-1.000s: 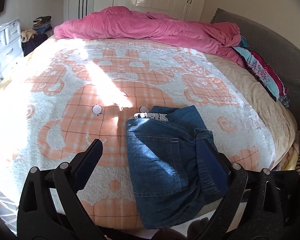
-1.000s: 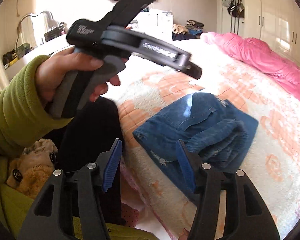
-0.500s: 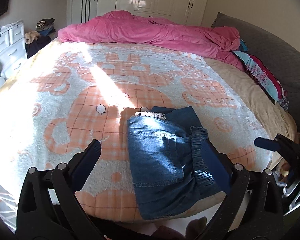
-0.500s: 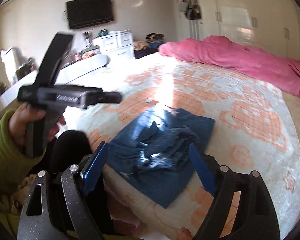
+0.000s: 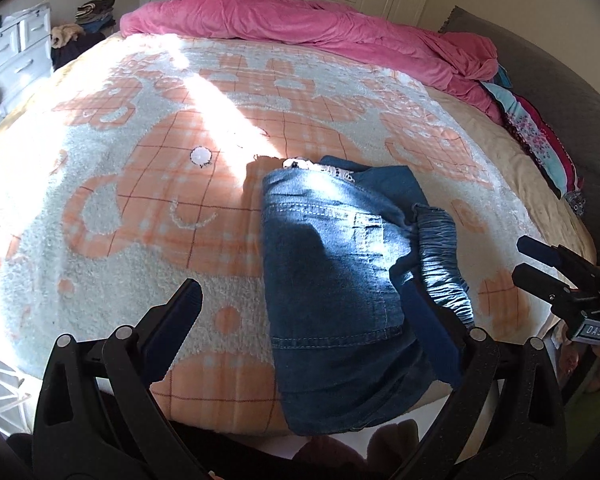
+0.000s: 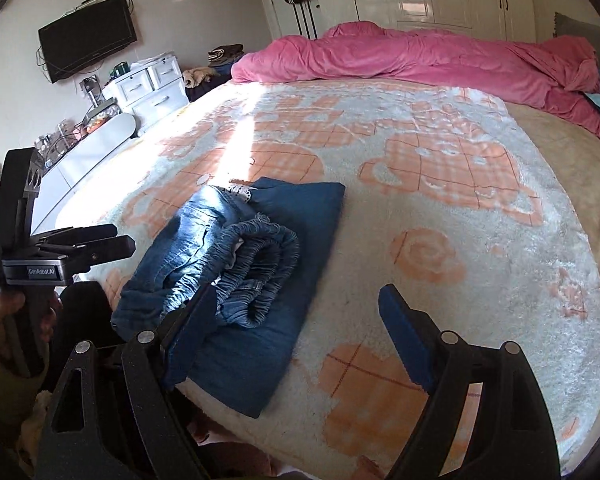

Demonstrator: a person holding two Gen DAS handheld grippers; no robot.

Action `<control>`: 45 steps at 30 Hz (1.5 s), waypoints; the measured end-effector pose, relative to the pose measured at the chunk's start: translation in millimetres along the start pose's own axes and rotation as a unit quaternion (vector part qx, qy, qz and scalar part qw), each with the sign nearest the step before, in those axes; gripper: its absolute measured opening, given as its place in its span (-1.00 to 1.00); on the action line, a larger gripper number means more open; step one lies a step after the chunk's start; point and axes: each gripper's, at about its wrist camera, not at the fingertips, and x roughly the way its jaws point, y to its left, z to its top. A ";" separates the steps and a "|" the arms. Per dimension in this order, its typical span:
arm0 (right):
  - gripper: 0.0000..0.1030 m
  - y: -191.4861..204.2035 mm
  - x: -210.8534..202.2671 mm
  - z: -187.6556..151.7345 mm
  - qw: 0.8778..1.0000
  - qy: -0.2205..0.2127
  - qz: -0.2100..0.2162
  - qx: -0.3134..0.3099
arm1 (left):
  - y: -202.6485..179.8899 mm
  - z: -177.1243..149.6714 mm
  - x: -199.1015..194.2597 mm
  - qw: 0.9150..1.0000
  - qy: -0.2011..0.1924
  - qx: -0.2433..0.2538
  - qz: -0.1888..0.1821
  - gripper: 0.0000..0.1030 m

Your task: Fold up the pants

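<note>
Left view: the pants lie in a folded pile near the front edge of the bed, and the left hand-held gripper is wide open w/ nothing in it, one finger over the denim. Right view: the right hand-held gripper is wide open & empty too, just by the pants. They look soft, floppy & a bit thick, so I'd pinch the bunchy stretchy waist or a flat edge thru all layers.

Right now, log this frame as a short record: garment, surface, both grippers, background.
garment: blue denim pants, folded into a compact stack, elastic waistband on top
surface: orange-and-white blanket on the bed, near its front edge
left gripper: open, holding nothing
right gripper: open, holding nothing
background: pink duvet bunched at the far side
</note>
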 end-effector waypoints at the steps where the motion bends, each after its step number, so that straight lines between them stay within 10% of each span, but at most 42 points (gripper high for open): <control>1: 0.60 -0.8 4.9 -0.6 1.000 0.005 0.001 0.002 | 0.5 -1.1 3.8 1.000 0.004 -0.003 -0.003 0.81; 17: 0.28 -8.4 74.5 6.5 0.994 0.083 0.063 0.045 | 1.6 -0.9 62.1 0.998 0.043 -0.018 -0.037 0.78; 23: 0.18 -9.6 92.4 12.5 0.992 0.087 0.082 0.046 | 0.9 6.0 70.7 0.998 0.039 -0.016 -0.052 0.38; 30: -0.56 11.1 83.4 15.8 0.995 0.050 0.084 0.011 | -22.2 5.3 61.2 0.998 0.023 0.045 -0.027 -0.16; 45: -0.62 22.0 75.4 80.8 0.997 -0.022 0.061 -0.037 | -23.2 70.9 50.8 0.998 -0.012 0.061 -0.025 -0.41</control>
